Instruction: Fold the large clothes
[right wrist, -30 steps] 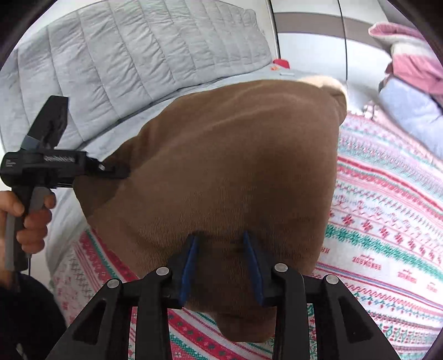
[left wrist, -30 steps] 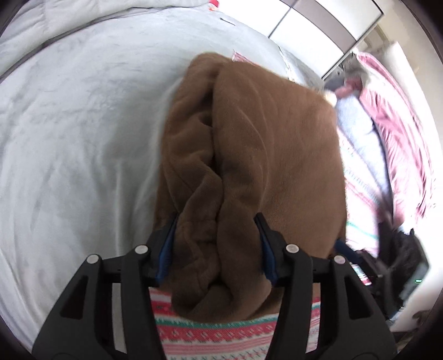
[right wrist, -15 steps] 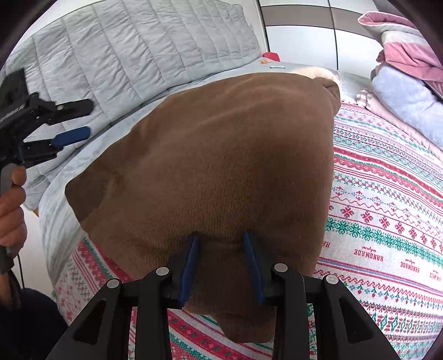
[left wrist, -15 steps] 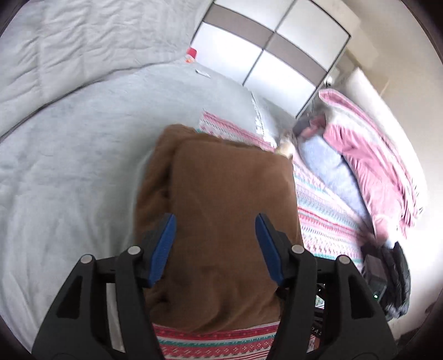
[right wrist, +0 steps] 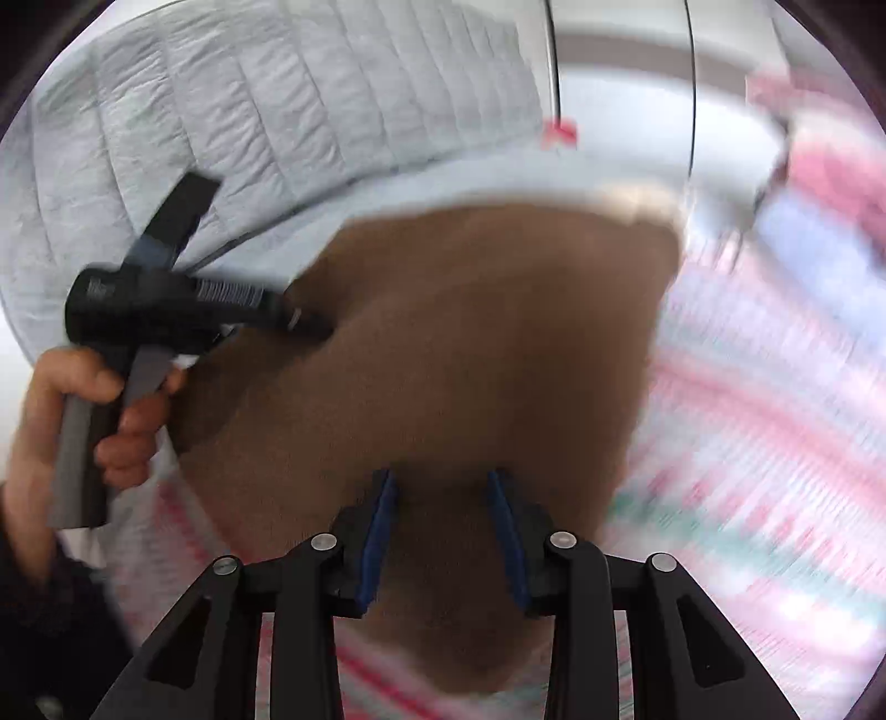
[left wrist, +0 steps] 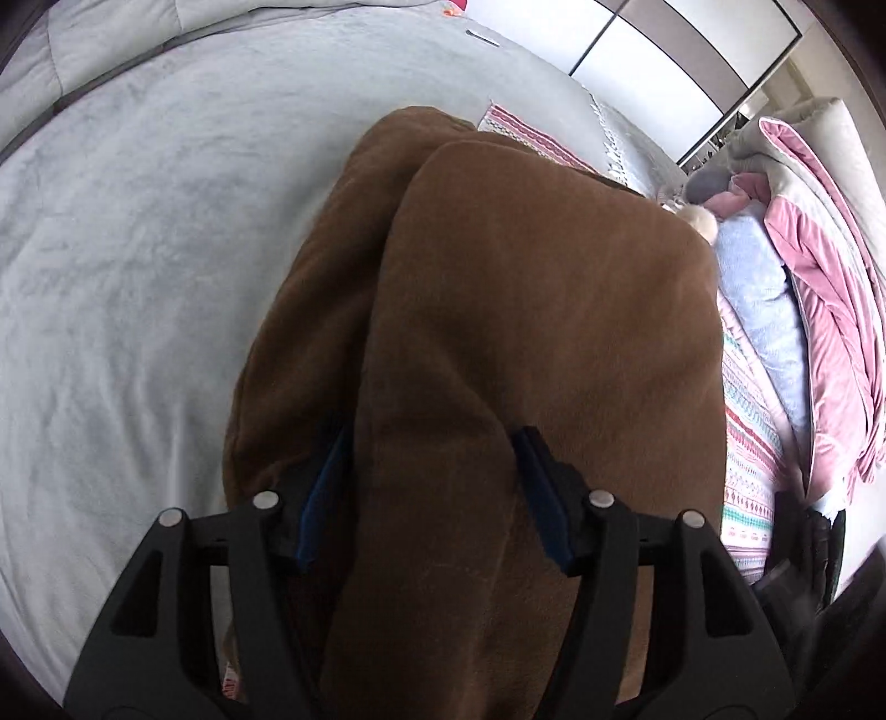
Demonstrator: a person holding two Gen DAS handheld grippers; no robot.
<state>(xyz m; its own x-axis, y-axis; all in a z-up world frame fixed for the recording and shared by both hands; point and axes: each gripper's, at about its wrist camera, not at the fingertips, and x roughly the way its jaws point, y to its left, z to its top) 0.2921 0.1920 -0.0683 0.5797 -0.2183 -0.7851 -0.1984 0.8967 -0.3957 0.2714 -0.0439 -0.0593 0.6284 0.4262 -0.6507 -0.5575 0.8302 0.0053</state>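
Note:
A thick brown fleece garment [left wrist: 526,310] lies folded on a red-and-white patterned blanket [left wrist: 747,432] on the bed. My left gripper [left wrist: 434,487] has a bulky fold of it filling the gap between its blue pads; the jaws are opening. The right wrist view is blurred. There the brown garment [right wrist: 470,343] spreads ahead, and my right gripper [right wrist: 443,526] holds its near edge between the pads, jaws opening too. The left gripper [right wrist: 310,327], held by a hand [right wrist: 66,399], bites the garment's left corner.
A grey bed cover [left wrist: 138,249] stretches left of the garment, with a quilted grey duvet [right wrist: 277,99] behind. Pink and pale-blue clothes [left wrist: 819,332] are piled at the right. Wardrobe doors [left wrist: 664,50] stand at the far end.
Half a second ago the left gripper hung open above the garment; now a thick fold sits between its pads. The right gripper has risen with its edge, and its view is blurred.

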